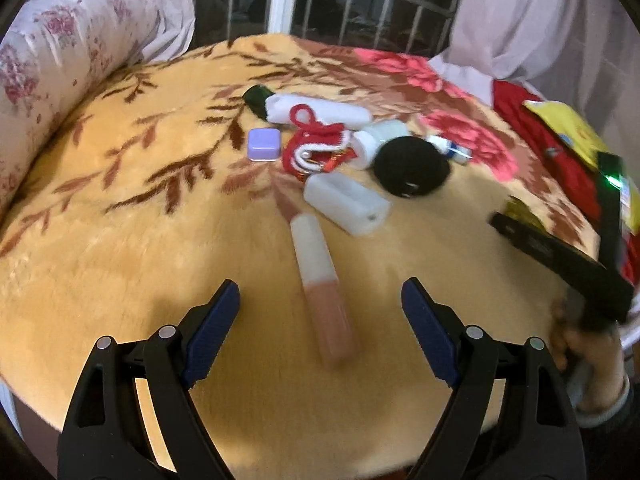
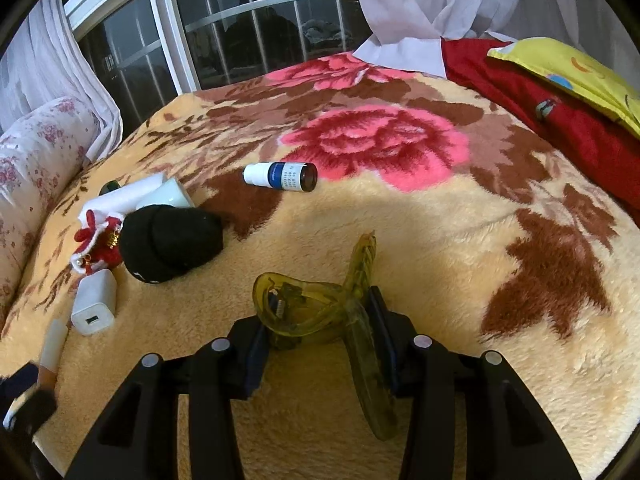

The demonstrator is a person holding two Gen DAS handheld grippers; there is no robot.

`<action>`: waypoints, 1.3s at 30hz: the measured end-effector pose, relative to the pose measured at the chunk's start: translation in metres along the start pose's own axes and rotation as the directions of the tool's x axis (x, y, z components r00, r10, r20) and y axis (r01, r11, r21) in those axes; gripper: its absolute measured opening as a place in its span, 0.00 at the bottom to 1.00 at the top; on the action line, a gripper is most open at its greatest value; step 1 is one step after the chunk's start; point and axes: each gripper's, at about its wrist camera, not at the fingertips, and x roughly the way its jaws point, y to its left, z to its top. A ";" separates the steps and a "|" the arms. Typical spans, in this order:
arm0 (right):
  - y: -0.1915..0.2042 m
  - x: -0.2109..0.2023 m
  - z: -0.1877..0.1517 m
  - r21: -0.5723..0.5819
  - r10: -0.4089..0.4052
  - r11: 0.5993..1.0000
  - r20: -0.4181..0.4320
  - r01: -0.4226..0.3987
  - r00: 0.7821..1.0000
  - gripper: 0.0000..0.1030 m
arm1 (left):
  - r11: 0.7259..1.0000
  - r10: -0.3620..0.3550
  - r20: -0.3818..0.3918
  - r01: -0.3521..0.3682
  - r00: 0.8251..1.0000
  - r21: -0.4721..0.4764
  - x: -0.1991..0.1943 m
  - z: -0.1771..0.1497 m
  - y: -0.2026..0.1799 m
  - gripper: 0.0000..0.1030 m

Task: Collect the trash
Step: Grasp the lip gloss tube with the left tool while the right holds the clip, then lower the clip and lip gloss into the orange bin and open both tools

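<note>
Right tongs (image 2: 320,344) clamped on translucent yellow plastic hair claw clip (image 2: 320,308), just above floral plush blanket (image 2: 440,240) on bed. Left tongs (image 1: 320,320) wide open, empty, over pink-and-white tube (image 1: 320,276) lying on blanket.

A translucent yellow hair claw clip (image 2: 320,312) sat low in the middle of the right wrist view, one long toothed arm running down toward the bottom edge, the other poking up, its rounded handle loop bulging to the left. Further up, near the centre, a small dropper bottle (image 2: 281,176) lay on its side, white cap pointing left, blue label round its middle, dark base to the right. In the left wrist view, a white-capped pinkish tube (image 1: 320,276) lay centre frame, blurred, cap end up, slanting toward the lower right
</note>
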 end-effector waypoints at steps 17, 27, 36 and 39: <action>-0.001 -0.001 -0.001 0.001 0.002 1.000 0.014 -0.002 1.000 0.44 | 0.998 -0.059 0.091 0.059 0.994 -0.005 -0.004 -0.007 0.024 0.17; -0.003 -0.032 -0.002 0.063 0.068 0.996 0.041 -0.070 0.997 0.43 | 0.999 -0.034 0.129 0.034 0.991 0.006 -0.055 -0.036 0.039 0.17; 0.042 -0.120 -0.058 -0.068 0.225 0.973 0.073 -0.221 0.972 0.43 | 0.992 -0.031 0.148 0.012 0.989 0.125 -0.099 -0.092 0.014 0.17; 0.057 -0.140 -0.091 -0.120 0.274 0.956 0.042 -0.267 0.961 0.43 | 0.989 -0.037 0.109 0.021 0.993 0.146 -0.101 -0.114 0.013 0.17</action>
